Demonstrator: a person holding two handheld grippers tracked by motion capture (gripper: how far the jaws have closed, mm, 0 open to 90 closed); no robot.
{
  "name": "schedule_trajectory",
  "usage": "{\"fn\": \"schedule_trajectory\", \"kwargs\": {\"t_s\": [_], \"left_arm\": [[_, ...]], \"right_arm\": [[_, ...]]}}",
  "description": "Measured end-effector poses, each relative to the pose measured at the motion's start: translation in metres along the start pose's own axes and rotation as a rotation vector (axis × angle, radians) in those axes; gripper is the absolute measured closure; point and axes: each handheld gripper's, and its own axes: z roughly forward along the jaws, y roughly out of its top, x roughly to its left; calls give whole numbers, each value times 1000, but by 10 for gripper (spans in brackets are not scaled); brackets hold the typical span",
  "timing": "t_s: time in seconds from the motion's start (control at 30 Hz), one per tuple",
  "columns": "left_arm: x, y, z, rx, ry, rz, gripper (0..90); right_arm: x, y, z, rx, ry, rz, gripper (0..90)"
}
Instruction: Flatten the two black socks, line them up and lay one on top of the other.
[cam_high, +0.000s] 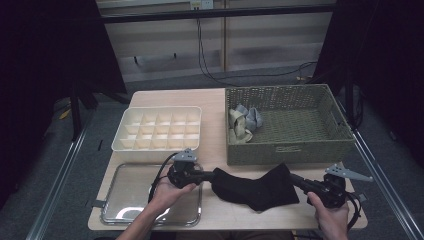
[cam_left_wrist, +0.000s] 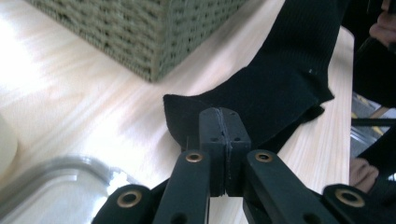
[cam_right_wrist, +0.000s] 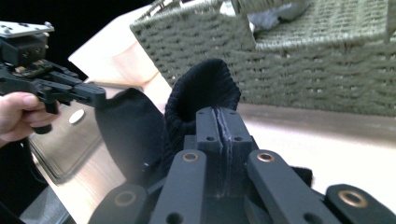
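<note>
Grippers: left (cam_high: 209, 175) and right (cam_high: 296, 179), each clamped on sock (cam_high: 255, 187). Keep ends level; lift evenly toward basket (cam_high: 290, 148).

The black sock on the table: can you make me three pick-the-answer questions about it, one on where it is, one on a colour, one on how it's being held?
1. Where does the black sock lie?
A. Inside the basket
B. On the table in front of the wicker basket
C. On the metal tray

2. What colour is the divided box?
A. Cream white
B. Red
C. Blue

3. How is the sock held?
A. Nothing touches it
B. One gripper holds it
C. The left gripper and the right gripper are each shut on an end

Answers:
1. B, the high view shows it on the wood between basket and table edge.
2. A, its compartments look pale cream.
3. C, both gripper views show closed fingers pinching black fabric.
</note>
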Motion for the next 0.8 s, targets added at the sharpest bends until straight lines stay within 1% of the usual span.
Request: {"fn": "schedule_trajectory", "kwargs": {"t_s": [0.1, 0.13, 0.23, 0.27, 0.4, 0.47, 0.5, 0.53, 0.57, 0.6, 0.67, 0.7, 0.73, 0.77, 0.8], "left_arm": [[3, -5, 6, 23, -6, -10, 895], [3, -5, 8, 22, -11, -14, 894], [2, -5, 12, 35, -20, -8, 891], [1, -6, 14, 32, -20, -11, 890], [1, -8, 15, 52, -20, -15, 870], [1, -9, 15, 46, -19, -14, 847], [2, -9, 15, 42, -21, -16, 846], [2, -9, 13, 49, -16, -11, 840], [2, -9, 13, 43, -19, -16, 825], [2, -9, 12, 41, -21, -18, 821], [2, -9, 12, 43, -17, -15, 813], [2, -9, 12, 42, -19, -13, 806], [2, -8, 12, 44, -14, -13, 797], [3, -8, 11, 44, -16, -10, 786], [3, -8, 11, 45, -14, -11, 776]], "right_arm": [[-4, -4, 1, 25, -15, 7, 878], [-5, -6, 1, 35, -22, 12, 877], [-8, -11, -1, 55, -46, 4, 884], [-8, -12, -3, 55, -52, 6, 873], [-10, -13, -3, 59, -58, 3, 825], [-8, -13, -1, 66, -67, -4, 769], [-7, -13, -2, 63, -88, -13, 733], [-6, -12, -3, 56, -103, -15, 734], [-6, -10, -5, 45, -97, -17, 734], [-5, -10, -7, 36, -101, -21, 732], [-6, -10, -9, 41, -111, -23, 725], [-6, -10, -11, 37, -124, -27, 722], [-7, -10, -12, 35, -122, -26, 718], [-9, -10, -12, 37, -112, -19, 692], [-10, -10, -10, 55, -108, -9, 678]]}}
